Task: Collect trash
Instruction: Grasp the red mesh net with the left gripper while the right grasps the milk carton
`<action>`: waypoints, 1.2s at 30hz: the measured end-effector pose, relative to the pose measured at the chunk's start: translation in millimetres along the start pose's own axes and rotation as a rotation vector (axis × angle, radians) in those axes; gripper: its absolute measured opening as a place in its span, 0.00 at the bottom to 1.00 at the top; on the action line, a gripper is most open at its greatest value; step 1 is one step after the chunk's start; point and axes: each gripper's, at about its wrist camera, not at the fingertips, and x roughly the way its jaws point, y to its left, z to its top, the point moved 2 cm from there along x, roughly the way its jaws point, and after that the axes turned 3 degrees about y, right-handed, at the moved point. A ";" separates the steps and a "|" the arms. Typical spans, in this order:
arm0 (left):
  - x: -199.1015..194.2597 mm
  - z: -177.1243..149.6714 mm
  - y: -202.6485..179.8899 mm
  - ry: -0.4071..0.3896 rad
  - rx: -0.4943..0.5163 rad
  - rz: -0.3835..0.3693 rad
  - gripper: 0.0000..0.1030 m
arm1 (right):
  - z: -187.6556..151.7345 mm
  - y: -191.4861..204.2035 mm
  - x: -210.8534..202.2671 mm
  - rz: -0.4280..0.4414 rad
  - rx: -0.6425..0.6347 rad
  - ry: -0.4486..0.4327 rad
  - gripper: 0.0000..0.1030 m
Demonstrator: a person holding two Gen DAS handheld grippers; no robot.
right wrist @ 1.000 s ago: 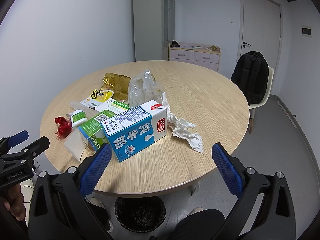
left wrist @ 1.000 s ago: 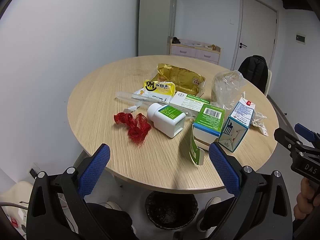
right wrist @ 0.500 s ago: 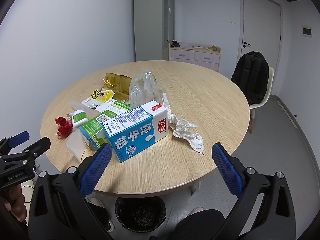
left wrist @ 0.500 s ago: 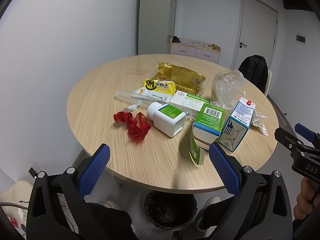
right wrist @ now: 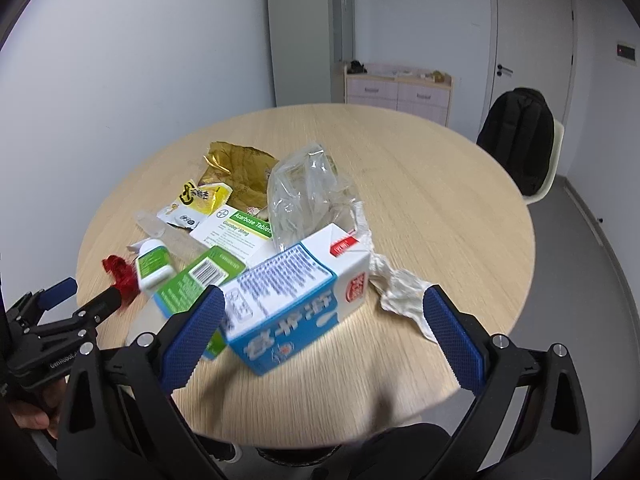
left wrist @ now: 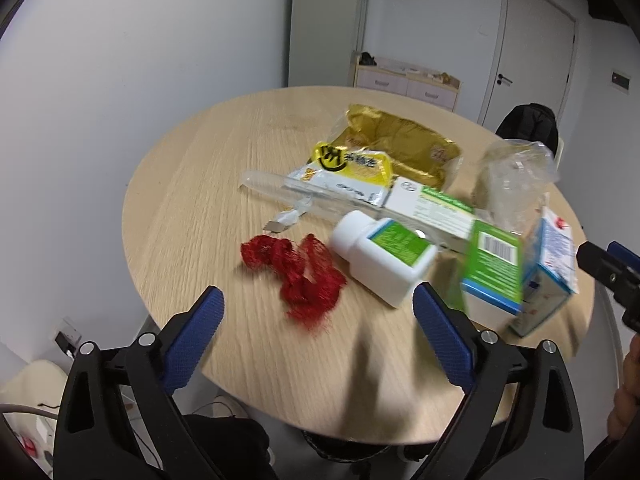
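Red mesh netting (left wrist: 298,276) lies before a white pill bottle (left wrist: 384,258) on the desk (left wrist: 192,184), milk carton (right wrist: 296,300) nearby. Both the left hand-held gripper (left wrist: 318,338) and right hand-held gripper (right wrist: 320,336) are wide apart and empty, the left's jaws just narrowing slightly. Both are closer to the litter than before

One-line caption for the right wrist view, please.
Open right claw approaches blue milk carton among trash on round wooden table.
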 end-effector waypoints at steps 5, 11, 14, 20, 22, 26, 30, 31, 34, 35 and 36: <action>16.7 9.4 13.7 0.023 -0.009 0.014 0.87 | 13.3 9.0 24.8 0.003 0.033 0.071 0.87; 37.0 17.0 21.7 0.054 -0.007 0.022 0.81 | 19.3 16.1 46.3 0.000 0.071 0.155 0.78; 45.8 19.2 21.9 0.069 -0.006 0.020 0.78 | 19.5 14.7 52.6 0.003 0.092 0.185 0.73; 54.6 19.8 20.8 0.095 0.000 0.017 0.61 | 21.5 14.1 57.2 -0.009 0.109 0.225 0.64; 57.0 19.5 20.6 0.111 -0.003 0.018 0.55 | 22.8 13.5 56.7 -0.010 0.103 0.237 0.58; 56.9 19.4 19.4 0.116 -0.005 0.015 0.41 | 23.2 10.5 54.5 -0.025 0.097 0.247 0.49; 57.9 19.4 16.2 0.117 -0.001 0.013 0.36 | 22.0 12.4 53.9 -0.030 0.077 0.242 0.44; 57.7 19.5 16.3 0.118 -0.005 0.012 0.33 | 21.5 12.5 53.8 -0.032 0.074 0.238 0.44; 56.6 19.2 16.0 0.126 -0.012 -0.001 0.23 | 19.8 12.6 52.9 -0.035 0.068 0.231 0.40; 56.3 19.0 15.5 0.129 -0.009 -0.005 0.19 | 19.4 12.1 52.6 -0.034 0.068 0.229 0.39; 55.7 18.5 14.9 0.130 -0.009 -0.007 0.18 | 19.1 11.8 52.4 -0.033 0.068 0.228 0.38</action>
